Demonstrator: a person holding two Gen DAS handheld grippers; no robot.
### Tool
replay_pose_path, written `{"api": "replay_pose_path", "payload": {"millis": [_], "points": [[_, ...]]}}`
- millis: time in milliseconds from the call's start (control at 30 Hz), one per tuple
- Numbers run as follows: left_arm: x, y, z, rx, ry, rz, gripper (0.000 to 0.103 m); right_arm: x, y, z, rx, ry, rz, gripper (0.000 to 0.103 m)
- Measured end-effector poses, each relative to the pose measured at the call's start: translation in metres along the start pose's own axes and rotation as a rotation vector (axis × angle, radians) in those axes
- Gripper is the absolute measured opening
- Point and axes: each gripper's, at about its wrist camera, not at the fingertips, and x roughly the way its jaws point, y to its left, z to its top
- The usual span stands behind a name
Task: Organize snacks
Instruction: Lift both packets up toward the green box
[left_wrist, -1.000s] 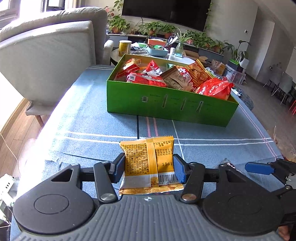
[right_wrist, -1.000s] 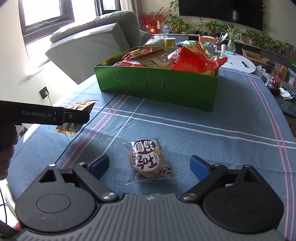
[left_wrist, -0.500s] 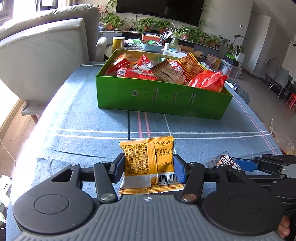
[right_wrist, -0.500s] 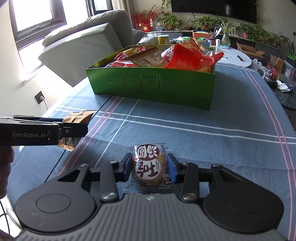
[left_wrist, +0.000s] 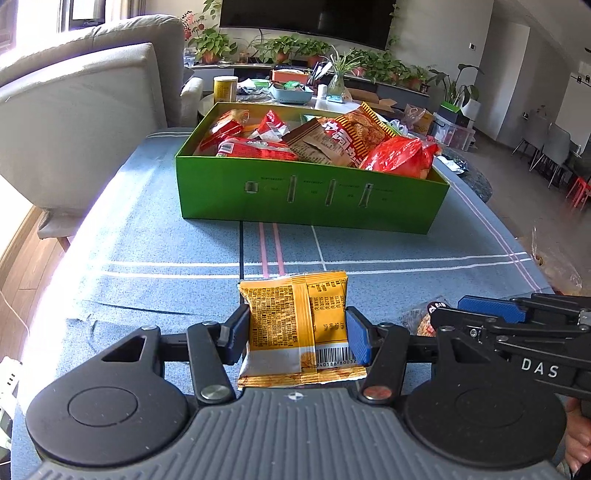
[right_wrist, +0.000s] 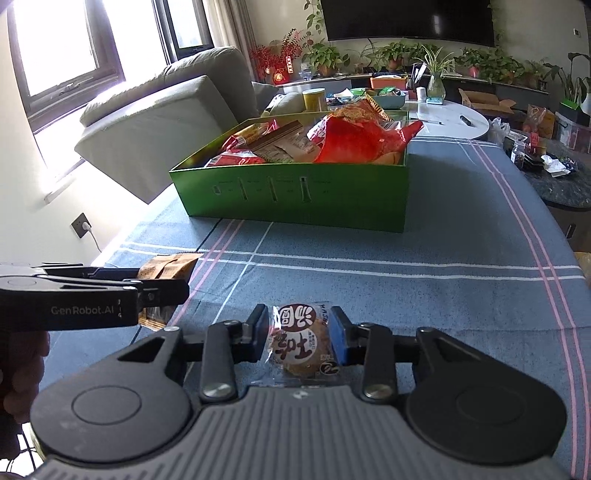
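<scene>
The fingers (left_wrist: 357, 340) of the left gripper (left_wrist: 297, 338) are clamped on a yellow foil snack packet (left_wrist: 295, 325) with a barcode, holding it by both side edges above the blue striped cloth on the counter (left_wrist: 147, 236). The right gripper (right_wrist: 298, 339) has just been closing, and its fingers (right_wrist: 337, 339) now press the sides of a clear-wrapped round brown biscuit (right_wrist: 301, 345) printed with red characters, low over the same cloth. Farther back on the counter stands an open green cardboard box (left_wrist: 310, 201), filled with red, brown and orange snack bags (left_wrist: 399, 157). The two grippers sit side by side, near each other.
</scene>
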Motion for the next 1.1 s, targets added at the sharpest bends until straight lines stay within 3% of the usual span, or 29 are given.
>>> {"api": "replay_pose_path", "payload": {"millis": [200,267,333,433,733,1100], "points": [[-0.001,-0.002,-0.001,0.005,0.001,0.002,0.051,0.005,0.001,-0.002,-0.005,0.012,-0.008,0.057],[-0.001,-0.002,0.0,0.005,0.001,0.005,0.051,0.008,-0.001,-0.001,0.0,0.021,0.0,0.063],[-0.001,-0.002,0.0,0.005,0.001,0.006,0.051,0.013,-0.001,0.0,-0.003,0.025,0.003,0.078],[0.0,-0.002,0.0,0.004,0.002,0.01,0.051,0.019,0.002,0.001,-0.034,0.028,-0.026,0.085],[0.003,-0.004,0.0,0.009,0.011,0.011,0.051,0.025,0.003,0.0,-0.053,0.057,-0.037,0.083],[-0.001,-0.002,-0.001,0.006,0.002,0.007,0.051,0.002,-0.003,0.005,0.028,-0.014,-0.011,0.081]]}}
